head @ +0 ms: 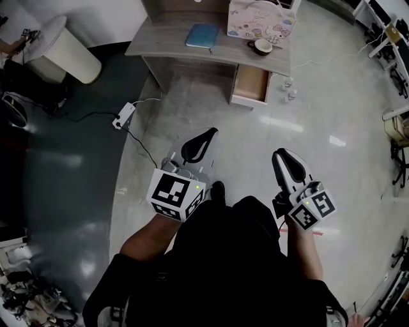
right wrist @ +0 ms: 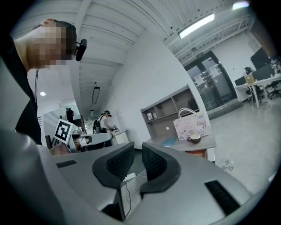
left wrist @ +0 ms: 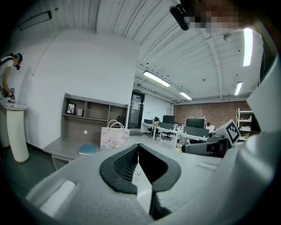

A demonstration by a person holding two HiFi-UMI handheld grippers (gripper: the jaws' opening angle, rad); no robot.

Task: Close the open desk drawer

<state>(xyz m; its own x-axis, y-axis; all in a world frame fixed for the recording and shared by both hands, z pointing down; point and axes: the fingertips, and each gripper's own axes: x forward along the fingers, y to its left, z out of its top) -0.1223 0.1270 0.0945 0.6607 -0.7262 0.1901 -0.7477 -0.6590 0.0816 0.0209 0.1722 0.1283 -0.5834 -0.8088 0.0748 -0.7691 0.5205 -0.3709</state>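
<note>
A person in black [head: 236,268] held 2 grippers level over a glossy floor [head: 332,166]. The left gripper [head: 209,132], at 11 o'clock from the body, had its jaws pressed together on nothing. The right gripper [head: 281,155], at 1 o'clock, showed a narrow gap between its jaws, with nothing in it. A white power strip [head: 123,115] lay on the floor at 10 o'clock. Well beyond both grippers, at 12 o'clock, the desk drawer [head: 250,86] stood pulled out under the right end of the grey desk [head: 166,48]. On the desktop sat a blue notebook [head: 202,35], a dark cup [head: 262,46] above the drawer and a pink cartoon gift bag [head: 259,19] behind the cup.
</note>
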